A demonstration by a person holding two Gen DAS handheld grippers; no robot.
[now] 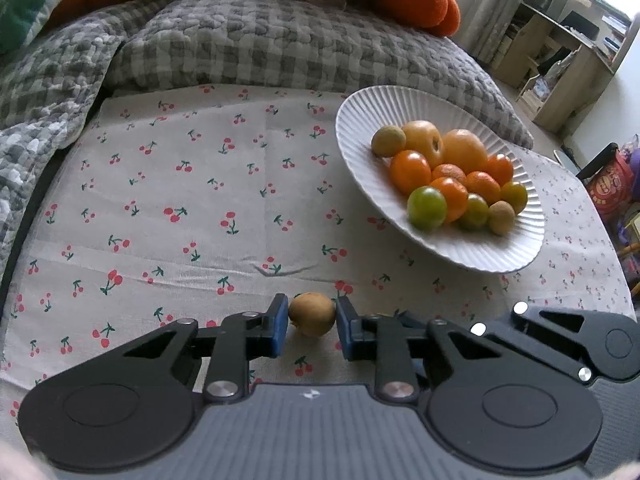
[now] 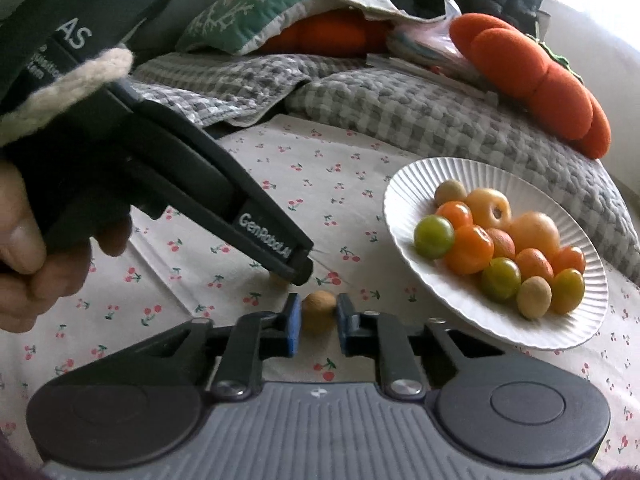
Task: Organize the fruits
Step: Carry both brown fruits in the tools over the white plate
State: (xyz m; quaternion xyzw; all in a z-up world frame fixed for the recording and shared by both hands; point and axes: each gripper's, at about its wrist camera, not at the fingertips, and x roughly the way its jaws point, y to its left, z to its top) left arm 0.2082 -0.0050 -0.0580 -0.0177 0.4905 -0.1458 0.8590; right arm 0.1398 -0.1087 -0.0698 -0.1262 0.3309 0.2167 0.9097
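Left tool (image 1: pixel 312 322) over cherry-print cloth (image 1: pixel 180 200), checked blanket (image 1: pixel 240 48) behind.

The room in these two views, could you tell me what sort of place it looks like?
Probably a lived-in home room: a cherry-print cloth under a white plate of fruit, a grey checked quilt with an orange cushion behind, and wooden shelves by a window.

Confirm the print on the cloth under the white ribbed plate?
White cloth printed with small red cherries on green stems; clearest in the left wrist view.
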